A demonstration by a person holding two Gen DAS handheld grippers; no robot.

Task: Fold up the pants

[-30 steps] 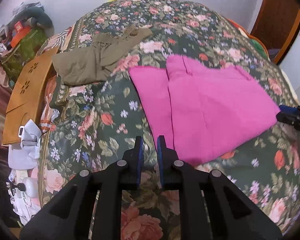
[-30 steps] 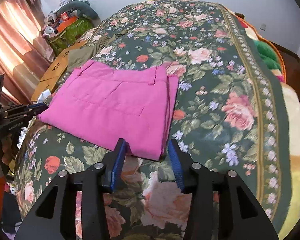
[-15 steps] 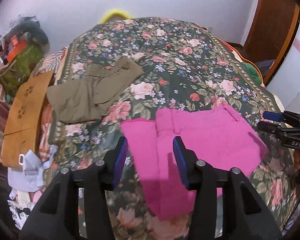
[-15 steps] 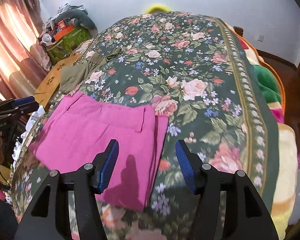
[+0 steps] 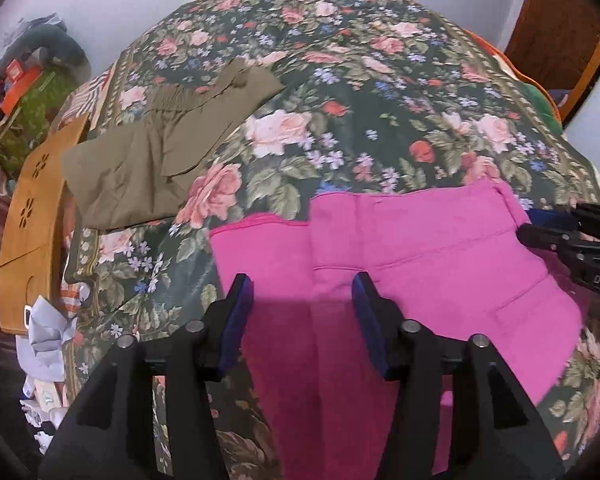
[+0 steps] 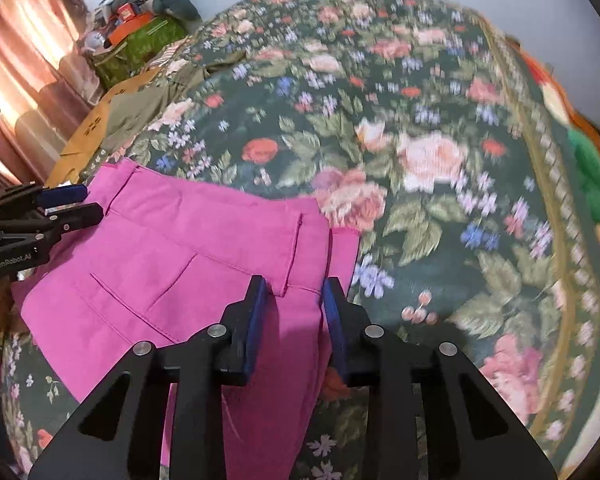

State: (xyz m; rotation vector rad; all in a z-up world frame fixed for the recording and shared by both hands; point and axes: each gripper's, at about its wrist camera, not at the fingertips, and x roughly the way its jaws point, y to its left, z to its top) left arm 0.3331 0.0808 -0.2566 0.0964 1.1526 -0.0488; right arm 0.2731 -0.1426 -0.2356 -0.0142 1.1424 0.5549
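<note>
The pink pants (image 5: 420, 264) lie folded flat on the floral bedspread (image 5: 340, 80). My left gripper (image 5: 302, 320) is open and hovers over their near left part, with nothing between the pads. In the right wrist view the pink pants (image 6: 172, 256) lie left of centre. My right gripper (image 6: 294, 316) is open, its pads either side of the pants' right edge near the waistband. Each gripper shows in the other's view, the right gripper (image 5: 556, 236) at the right edge and the left gripper (image 6: 56, 208) at the left edge.
Folded olive pants (image 5: 160, 148) lie at the bed's far left. A brown cardboard piece (image 5: 32, 220) and crumpled white paper (image 5: 48, 336) lie beside the bed on the left. A cluttered green box (image 6: 140, 40) stands by the curtain. A wooden door (image 5: 560, 28) is far right.
Both grippers lifted back from the pants' near edge, then moved forward low over them. The left gripper opened from nearly shut. The right gripper's jaws narrowed a little.
</note>
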